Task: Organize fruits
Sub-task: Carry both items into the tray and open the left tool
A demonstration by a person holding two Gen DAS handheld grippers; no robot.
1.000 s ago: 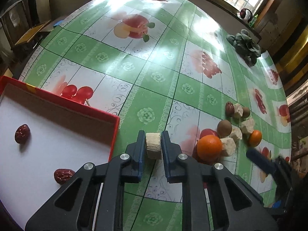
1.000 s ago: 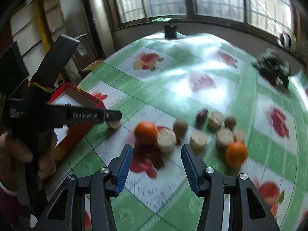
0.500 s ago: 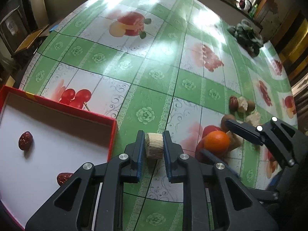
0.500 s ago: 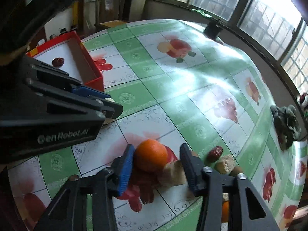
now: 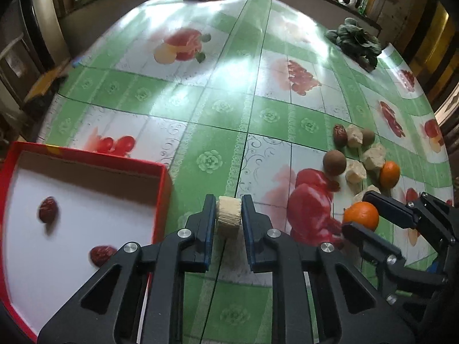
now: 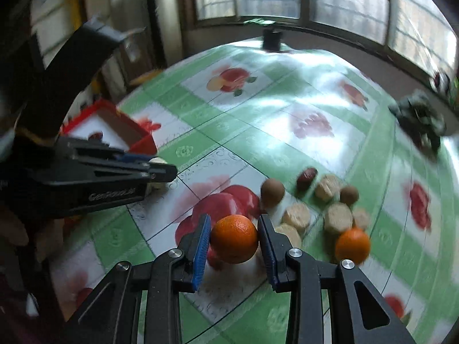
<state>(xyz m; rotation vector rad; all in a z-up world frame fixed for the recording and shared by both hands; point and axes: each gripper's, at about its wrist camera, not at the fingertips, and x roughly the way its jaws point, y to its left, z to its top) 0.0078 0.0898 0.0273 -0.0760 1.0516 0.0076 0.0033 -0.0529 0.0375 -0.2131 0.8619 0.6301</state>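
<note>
Left hand-held gripper (image 5: 228, 212) pinching pale cut chunk (image 5: 228, 215) above worktop (image 5: 218, 109), beside red box (image 5: 163, 177). Right hand-held gripper (image 6: 233, 236) jaws closing around orange (image 6: 234, 238), pads at its sides.

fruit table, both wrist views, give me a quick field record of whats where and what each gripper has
left gripper: shut on a pale cylindrical chunk
right gripper: jaws closing, orange between the pads
red box: left of the left gripper, holds two red dates
loose pile: second orange, two brown round fruits, one red date, several pale chunks
surface: green fruit-print tablecloth
far right: dark leafy bundle
</note>
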